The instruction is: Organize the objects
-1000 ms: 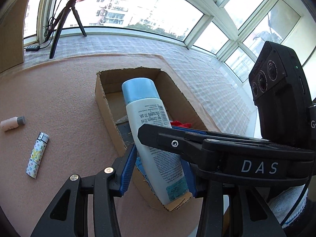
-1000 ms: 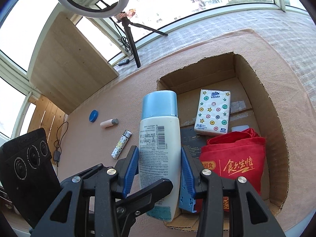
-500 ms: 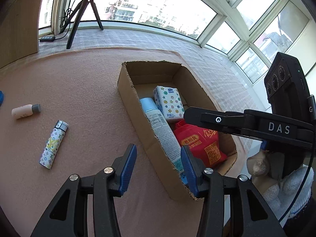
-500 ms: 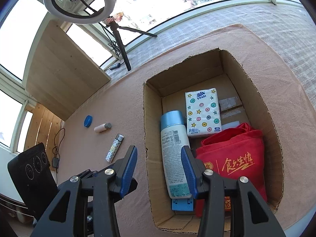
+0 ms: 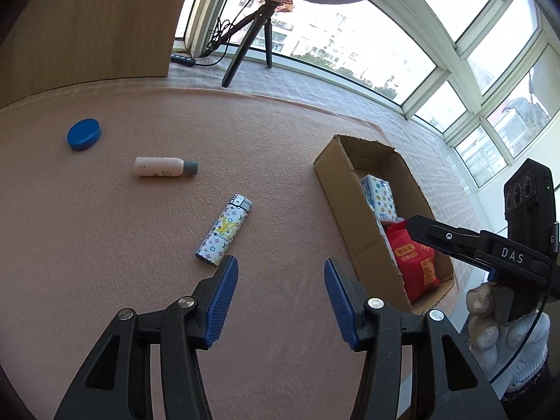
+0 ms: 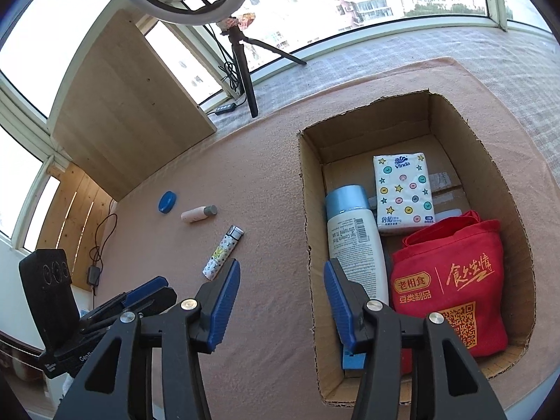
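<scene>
The counter (image 5: pixel 105 245) is covered with a pink, finely napped mat. An open corrugated cardboard box (image 6: pixel 308 182) with rough-cut edges stands on it. Inside, a white plastic bottle (image 6: pixel 357 245) with a pale blue cylindrical cap lies flat along the left wall. Just beside it lies a rectangular tissue pack (image 6: pixel 402 192) printed with stars and dots. A red fabric bag (image 6: pixel 451 280) with gold lettering fills the near right part of the box, and a small blue block (image 6: pixel 351 362) lies at the near end, partly hidden.

Outside the box, on the mat, lie three items, apart from each other: a slim rectangular lighter (image 5: pixel 224 231) with a monogram print and metal head, a small pinkish tube (image 5: pixel 161 167) with a grey cap, and a round blue lid (image 5: pixel 83 134).

The left gripper (image 5: pixel 280 301) hangs over bare mat near the lighter, its ribbed blue jaws spread and holding nothing. The right gripper (image 6: pixel 281 306) hangs over the box's left wall, jaws likewise spread and empty.
</scene>
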The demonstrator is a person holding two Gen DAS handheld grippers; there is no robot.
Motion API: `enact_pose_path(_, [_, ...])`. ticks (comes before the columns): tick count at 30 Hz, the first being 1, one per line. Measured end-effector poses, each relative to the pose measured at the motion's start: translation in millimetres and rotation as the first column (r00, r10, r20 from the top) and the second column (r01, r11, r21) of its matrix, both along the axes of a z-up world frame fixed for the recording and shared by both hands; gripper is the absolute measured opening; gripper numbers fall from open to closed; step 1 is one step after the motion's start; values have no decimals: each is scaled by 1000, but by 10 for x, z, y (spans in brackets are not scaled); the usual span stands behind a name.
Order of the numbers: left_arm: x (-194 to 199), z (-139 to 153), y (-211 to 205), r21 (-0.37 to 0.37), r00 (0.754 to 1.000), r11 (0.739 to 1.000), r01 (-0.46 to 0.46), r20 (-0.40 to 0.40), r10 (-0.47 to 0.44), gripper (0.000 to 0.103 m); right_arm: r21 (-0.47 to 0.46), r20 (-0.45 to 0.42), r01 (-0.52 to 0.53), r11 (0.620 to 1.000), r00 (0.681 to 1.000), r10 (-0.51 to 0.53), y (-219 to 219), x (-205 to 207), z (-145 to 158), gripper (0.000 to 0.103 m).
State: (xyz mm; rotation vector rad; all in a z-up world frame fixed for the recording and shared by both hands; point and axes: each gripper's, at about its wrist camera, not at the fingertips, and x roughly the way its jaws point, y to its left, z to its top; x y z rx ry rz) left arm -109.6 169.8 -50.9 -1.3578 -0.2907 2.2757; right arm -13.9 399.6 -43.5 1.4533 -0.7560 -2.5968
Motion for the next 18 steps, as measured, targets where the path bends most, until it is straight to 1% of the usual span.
enact_pose_path(7, [21, -38, -608, -16, 995, 995, -97, 8, 97, 77, 5, -6, -19, 1000, 1000, 20, -259, -18, -6, 51])
enact_pose_path(13, [43, -103, -1038, -35, 988, 987, -155, 12, 155, 81, -9, 2, -60, 998, 998, 60, -521, -41, -39, 57])
enact_pose_path(18, [-7, -134, -1396, -26, 976, 977, -214, 27, 214, 83, 37, 21, -101, 994, 995, 100, -789, -60, -41, 57])
